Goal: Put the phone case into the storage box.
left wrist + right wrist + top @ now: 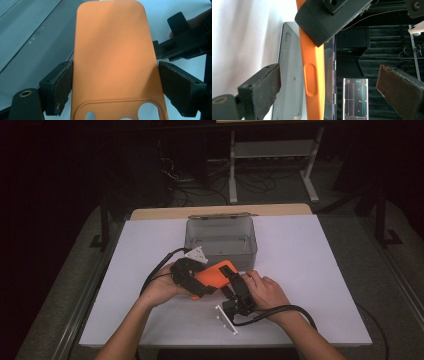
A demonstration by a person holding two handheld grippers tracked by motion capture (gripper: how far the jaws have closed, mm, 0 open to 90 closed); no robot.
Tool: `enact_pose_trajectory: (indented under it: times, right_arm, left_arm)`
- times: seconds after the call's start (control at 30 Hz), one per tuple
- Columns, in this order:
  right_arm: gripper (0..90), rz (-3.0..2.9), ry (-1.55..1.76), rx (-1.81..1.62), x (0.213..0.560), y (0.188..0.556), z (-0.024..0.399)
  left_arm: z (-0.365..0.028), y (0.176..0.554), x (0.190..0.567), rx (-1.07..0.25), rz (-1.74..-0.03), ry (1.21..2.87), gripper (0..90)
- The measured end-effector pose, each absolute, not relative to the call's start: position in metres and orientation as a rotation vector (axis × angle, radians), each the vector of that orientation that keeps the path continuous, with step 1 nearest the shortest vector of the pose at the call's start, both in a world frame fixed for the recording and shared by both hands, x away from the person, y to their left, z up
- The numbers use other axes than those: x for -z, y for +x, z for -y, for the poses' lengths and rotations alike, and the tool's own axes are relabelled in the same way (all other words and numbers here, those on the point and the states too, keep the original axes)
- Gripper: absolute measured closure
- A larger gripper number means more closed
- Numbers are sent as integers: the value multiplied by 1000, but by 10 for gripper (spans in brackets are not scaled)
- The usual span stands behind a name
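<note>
- The counter (310, 270) lies white and broad, with bare room to the left, to the right and along the near edge; beyond its far edge the floor drops away dark, so any swing is better kept inboard.
- The clear plastic box (221, 240) stands open-topped toward the far side, just behind the hands; its near wall is the closest obstacle, and a forward push would bump it.
- The left gripper (115, 82) holds the orange phone case (112, 50) by its two long sides near the camera cut-outs, fingers (60, 85) set wide and pressing on the edges. In the high view the case (215, 274) hangs over mid-counter, between the two hands.
- That case looks light, thin and rubbery to me: it should bend rather than crack, and its matte skin ought to grip well, so a squeeze across the width risks bowing it more than dropping it.
- The right gripper (329, 85) faces the case edge-on, fingers (262, 87) standing apart on either side of the rim with a gap to each: nothing pinched yet. The side with the button bump (310, 80) is a thin lip, a fair place for a second hold.
- A small white bracket (226, 319) lies near the front edge, just beside the right hand (265, 292); I'd mind it when drawing back.
</note>
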State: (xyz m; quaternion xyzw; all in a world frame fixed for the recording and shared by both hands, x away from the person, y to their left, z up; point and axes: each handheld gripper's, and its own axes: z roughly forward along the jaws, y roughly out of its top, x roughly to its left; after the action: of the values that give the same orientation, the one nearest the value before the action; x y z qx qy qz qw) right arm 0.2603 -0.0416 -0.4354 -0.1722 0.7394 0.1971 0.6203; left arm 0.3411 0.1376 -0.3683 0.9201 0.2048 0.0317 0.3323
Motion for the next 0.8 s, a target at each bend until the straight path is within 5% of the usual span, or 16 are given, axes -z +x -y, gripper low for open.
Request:
enact_pose_trajectory:
  times: [0.8]
  right_arm:
    - [274, -1702, -417, -412, 437, 255, 38]
  left_arm:
    - [-135, 340, 368, -83, -531, 2408, 156]
